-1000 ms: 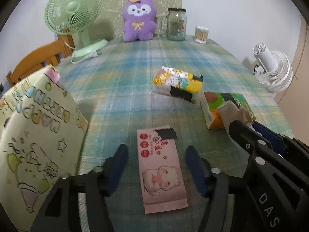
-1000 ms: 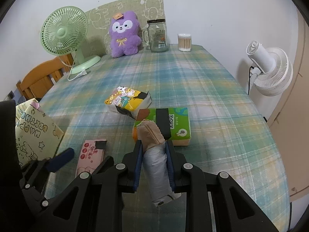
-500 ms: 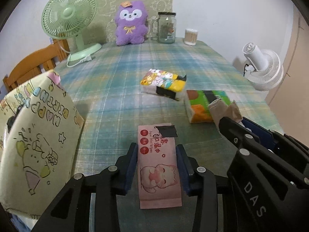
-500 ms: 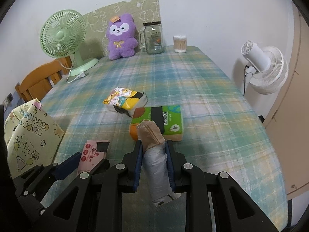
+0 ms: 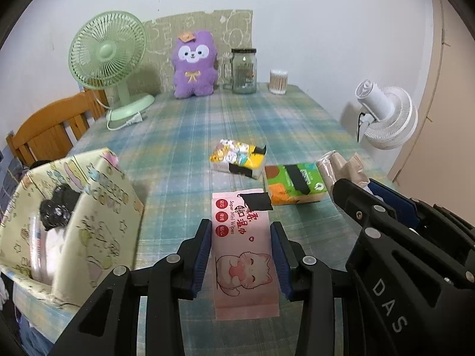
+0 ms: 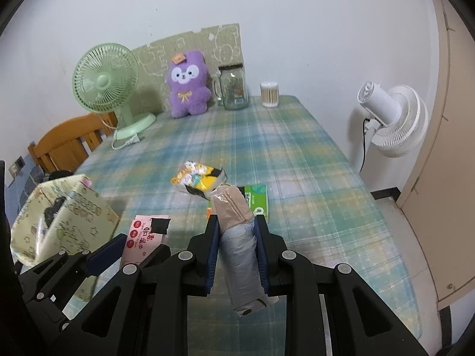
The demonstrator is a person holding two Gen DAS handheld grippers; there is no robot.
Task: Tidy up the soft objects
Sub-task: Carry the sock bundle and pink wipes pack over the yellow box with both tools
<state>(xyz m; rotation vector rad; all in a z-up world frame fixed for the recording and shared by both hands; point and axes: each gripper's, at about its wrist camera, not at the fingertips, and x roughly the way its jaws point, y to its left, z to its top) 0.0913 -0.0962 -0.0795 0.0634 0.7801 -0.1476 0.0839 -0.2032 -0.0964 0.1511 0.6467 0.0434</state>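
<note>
1. Plaid cloth in blue, green and cream covers the table (image 5: 252,118), which runs back to a pale wall.
2. At the near end the left gripper (image 5: 241,255) has its blue pads pressed on the long sides of a pink wet-wipes pack (image 5: 242,255); its jaws have just been closing, and the pack now sits clamped between them, lifted clear of the cloth.
3. The pack shows a cartoon cat and a black patch at its far end.
4. The right gripper (image 6: 237,249) is fully closed on a rolled bundle (image 6: 239,237), grey wrap at the near end and tan at the far end, which pokes out past the fingertips.
5. In the left wrist view that gripper stands just right of the pink pack, with the tan end of the bundle showing above its fingers.
6. Beyond both grippers a green and orange tissue pack (image 5: 294,185) lies flat on the cloth.
7. Just behind it lies a yellow cartoon-printed tissue pack (image 5: 237,160), close beside the green one.
8. At the left edge of the table stands a pale yellow gift bag (image 5: 74,216) printed with drawings and lettering, mouth open, something dark inside.
9. At the far end stand a green desk fan (image 5: 108,56), a purple plush toy (image 5: 194,63), a glass jar (image 5: 244,69) and a cotton-swab tub (image 5: 278,81).
10. A wooden chair (image 5: 47,130) sits at the left, and a white fan (image 5: 386,115) at the right, off the table.
</note>
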